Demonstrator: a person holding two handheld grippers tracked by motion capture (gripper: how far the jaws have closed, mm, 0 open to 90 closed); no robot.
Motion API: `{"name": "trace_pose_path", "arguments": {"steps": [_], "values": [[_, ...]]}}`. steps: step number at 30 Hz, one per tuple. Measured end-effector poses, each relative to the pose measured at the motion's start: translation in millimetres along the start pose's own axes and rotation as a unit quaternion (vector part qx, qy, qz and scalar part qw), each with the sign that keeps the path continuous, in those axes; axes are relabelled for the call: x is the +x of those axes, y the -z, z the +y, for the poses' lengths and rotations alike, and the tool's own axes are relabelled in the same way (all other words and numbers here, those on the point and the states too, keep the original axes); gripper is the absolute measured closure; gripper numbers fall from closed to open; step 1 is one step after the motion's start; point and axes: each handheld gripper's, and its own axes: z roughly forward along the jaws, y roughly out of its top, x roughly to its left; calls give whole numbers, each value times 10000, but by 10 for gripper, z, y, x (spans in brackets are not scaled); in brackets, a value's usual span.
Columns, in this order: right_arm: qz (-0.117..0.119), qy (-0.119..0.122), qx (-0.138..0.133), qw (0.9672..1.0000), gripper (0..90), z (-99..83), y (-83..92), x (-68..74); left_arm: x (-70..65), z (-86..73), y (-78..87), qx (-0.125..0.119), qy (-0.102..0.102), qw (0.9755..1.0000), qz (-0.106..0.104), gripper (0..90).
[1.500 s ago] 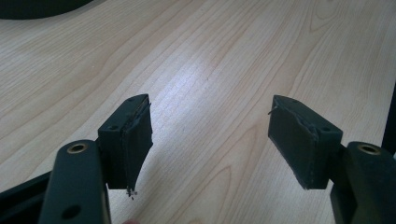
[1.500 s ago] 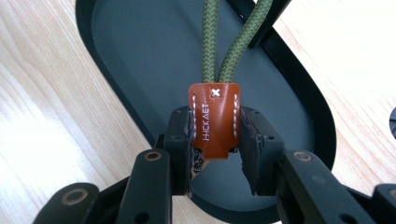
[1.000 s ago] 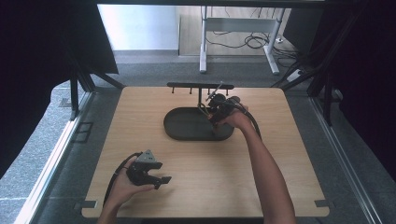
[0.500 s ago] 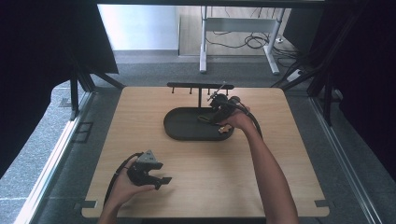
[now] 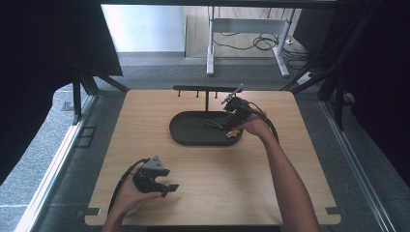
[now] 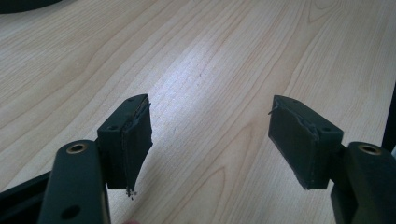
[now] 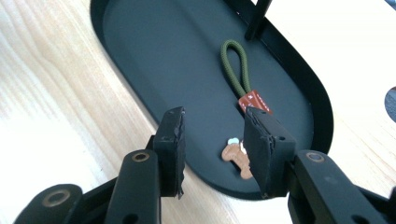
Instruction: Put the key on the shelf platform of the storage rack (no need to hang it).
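A black oval tray [image 5: 183, 137] lies mid-table and holds a keychain [image 5: 212, 123]. The keychain has an olive cord loop [image 7: 233, 65], a red-brown tag [image 7: 256, 101] and a small brown figure charm [image 7: 233, 153]. My right gripper [image 5: 232, 124] hovers over the tray's right end. In the right gripper view, the right gripper [image 7: 212, 135] is open just above the charm, and one jaw hides part of the charm. My left gripper [image 5: 167, 189] rests near the front left of the table. In the left gripper view, the left gripper [image 6: 210, 135] is open over bare wood.
A black rack [image 5: 205, 89] with small hooks rises from the tray's far side on a thin post [image 7: 257, 18]. The wooden table [image 5: 290, 193] has bare room in front of the tray and to both sides. Dark curtains flank the table.
The right gripper has shifted only slightly over the tray's right end. The left gripper has stayed where it was.
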Motion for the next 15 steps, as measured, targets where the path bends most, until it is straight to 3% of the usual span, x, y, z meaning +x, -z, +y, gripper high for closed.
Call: {"name": "trace_pose_path", "arguments": {"steps": [4, 5, 10, 15], "values": [[0, 8, -69, 10000, 594, -75, 108, 28, -21, 3, -25, 0, 73, 10000, -15, 307], [7, 19, -104, 9999, 594, -96, 136, 30, -13, 8, -24, 42, -16, 10000, -21, 307], [-7, 35, -219, 9998, 594, -188, 230, 55, -31, 14, -28, 71, -37, 10000, -24, 302], [50, -14, -352, 9994, 587, -402, 301, 106, -31, 9, -17, 41, 29, 10000, 12, 302]]}}
